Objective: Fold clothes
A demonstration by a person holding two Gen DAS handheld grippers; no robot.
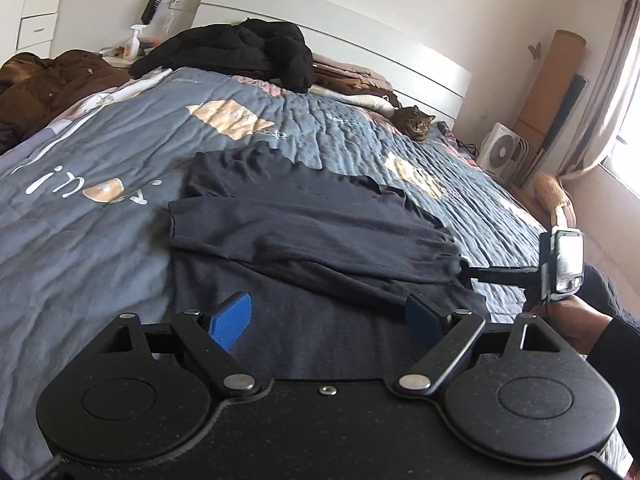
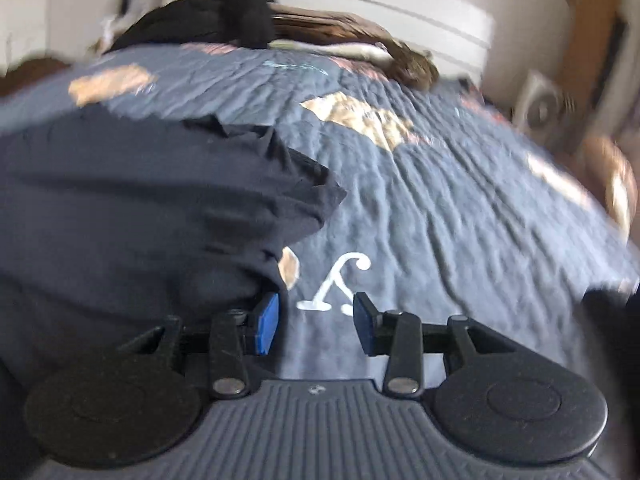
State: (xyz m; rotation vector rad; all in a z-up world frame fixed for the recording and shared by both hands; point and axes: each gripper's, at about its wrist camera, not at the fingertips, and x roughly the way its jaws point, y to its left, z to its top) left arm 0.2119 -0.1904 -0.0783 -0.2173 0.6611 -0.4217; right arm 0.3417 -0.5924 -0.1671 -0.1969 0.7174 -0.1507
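Dark navy long-sleeved garment (image 1: 320, 216) lies flat on the bed's quilt (image 1: 100, 148), wrinkled. One sleeve (image 1: 312, 236) is folded across the body, cuff toward the left in the left wrist view. In the right wrist view its bunched right edge overhangs the quilt print.

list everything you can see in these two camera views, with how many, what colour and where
shirt: one, dark navy, spread on the bed, sleeve folded across
quilt: one, blue-grey with tan patches, covering the bed
black jacket: one, heaped by the headboard
brown jacket: one, far left of the bed
cat: one, tabby, lying near the headboard
headboard: one, white
fan: one, white, on the floor right of the bed
spray bottle: one, white, on the nightstand
left tongs: open, over the shirt
right tongs: open, at the shirt's edge
hand: one, holding the right tongs
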